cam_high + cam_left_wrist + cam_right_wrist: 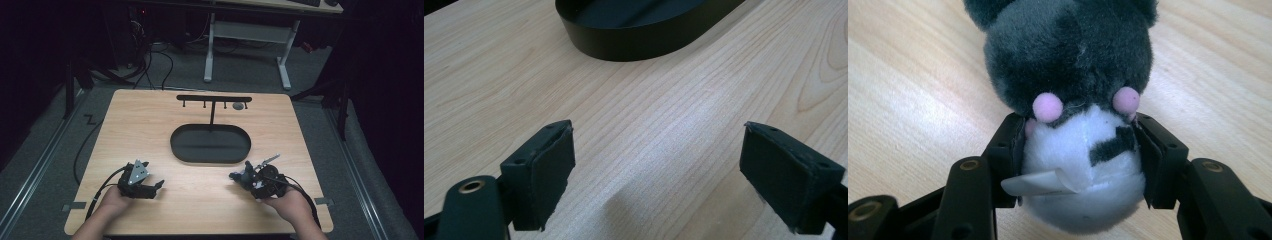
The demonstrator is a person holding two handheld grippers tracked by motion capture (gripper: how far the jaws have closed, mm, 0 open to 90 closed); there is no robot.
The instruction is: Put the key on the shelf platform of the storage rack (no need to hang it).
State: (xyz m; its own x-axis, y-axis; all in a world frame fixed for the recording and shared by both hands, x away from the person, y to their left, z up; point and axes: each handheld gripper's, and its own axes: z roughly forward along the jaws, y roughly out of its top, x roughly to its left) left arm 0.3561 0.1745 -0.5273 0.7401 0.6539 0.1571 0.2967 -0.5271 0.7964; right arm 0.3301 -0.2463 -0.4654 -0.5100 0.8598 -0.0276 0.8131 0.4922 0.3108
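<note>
The plush toy (1073, 125), grey and white, sits pinched at its white belly in the right gripper (1080, 160) low over the table (200, 200), while the left gripper (659, 170) rests spread and empty; a firm, level squeeze should likely keep it from slipping.

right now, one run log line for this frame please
left gripper: open, empty | right gripper: shut on grey and white plush toy | black oval tray: empty | wooden table

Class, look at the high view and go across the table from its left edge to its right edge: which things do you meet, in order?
Left gripper → black oval tray with its hook stand → plush toy → right gripper that clamps it.
</note>
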